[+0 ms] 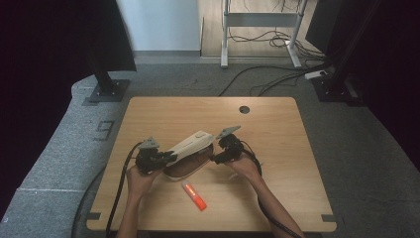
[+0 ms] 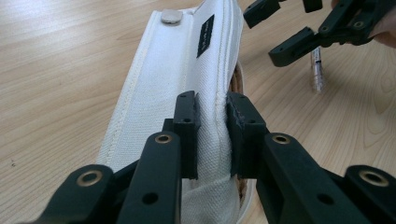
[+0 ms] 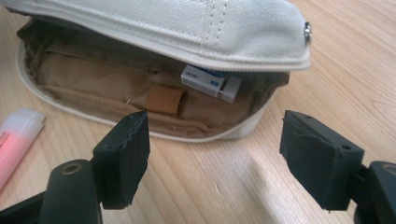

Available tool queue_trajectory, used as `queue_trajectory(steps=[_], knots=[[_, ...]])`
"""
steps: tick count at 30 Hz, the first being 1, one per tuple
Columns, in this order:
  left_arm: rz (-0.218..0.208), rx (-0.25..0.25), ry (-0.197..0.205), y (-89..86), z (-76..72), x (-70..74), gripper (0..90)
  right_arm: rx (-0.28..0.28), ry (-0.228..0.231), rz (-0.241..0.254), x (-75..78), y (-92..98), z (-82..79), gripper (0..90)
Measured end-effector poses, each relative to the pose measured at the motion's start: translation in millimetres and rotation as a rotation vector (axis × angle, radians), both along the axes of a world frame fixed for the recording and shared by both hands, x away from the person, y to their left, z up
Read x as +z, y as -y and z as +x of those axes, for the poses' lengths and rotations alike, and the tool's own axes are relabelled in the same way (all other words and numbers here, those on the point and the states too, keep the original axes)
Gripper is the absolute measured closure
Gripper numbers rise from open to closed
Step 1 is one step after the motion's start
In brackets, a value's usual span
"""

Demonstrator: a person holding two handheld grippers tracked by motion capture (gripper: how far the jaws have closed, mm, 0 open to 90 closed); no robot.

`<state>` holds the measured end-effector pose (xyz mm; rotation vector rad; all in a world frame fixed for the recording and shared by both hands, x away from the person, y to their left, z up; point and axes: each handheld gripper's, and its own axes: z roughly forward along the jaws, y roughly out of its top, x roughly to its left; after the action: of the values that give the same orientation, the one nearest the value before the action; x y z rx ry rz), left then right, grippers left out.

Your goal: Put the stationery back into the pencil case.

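**On the tabletop: pouch held open, one item in, one marker still out**

Near the middle of the tabletop [image 1: 277, 124] lies a white pouch [image 1: 190, 148] with its lid flap lifted. The left gripper [image 1: 166, 157] has its jaws clamped on the edge of that flap, pinching the canvas between the pads, as the left gripper view shows [image 2: 205, 70]. This keeps the pouch mouth gaping toward the right.

The right gripper [image 1: 217, 157] sits just right of the opening with its jaws apart and nothing between them; in its own view the two pads frame the pouch mouth without touching it [image 3: 163, 88].

Done so far, judging from how things lie: the pouch is open and held open, and a white eraser [image 3: 212, 83] with a blue label already rests inside, up under the flap beside a brown loop. Left to do: the orange marker [image 1: 194, 195] lies on the tabletop just near of the pouch, untouched. If packing is the aim, it must still be picked up and put in, and the flap then closed. A thin pen-like item [image 2: 317, 70] lies on the wood behind the right gripper's jaws; I cannot tell what it is.

Count:
- pouches: one
- erasers: one, inside
- orange markers: one, outside
- pen-like items: one, outside
- grippers: two, one clamped, one empty
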<state>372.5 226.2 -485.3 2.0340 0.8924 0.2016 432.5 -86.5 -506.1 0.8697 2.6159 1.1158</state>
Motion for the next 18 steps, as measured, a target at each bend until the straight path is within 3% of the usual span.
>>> queue_trajectory(steps=[18], knots=[[0.006, 0.0, 0.006, 1.5, -0.7, 0.0, 75.0, -0.018, 0.005, 0.027, 2.1, 43.0, -14.4, 38.2]])
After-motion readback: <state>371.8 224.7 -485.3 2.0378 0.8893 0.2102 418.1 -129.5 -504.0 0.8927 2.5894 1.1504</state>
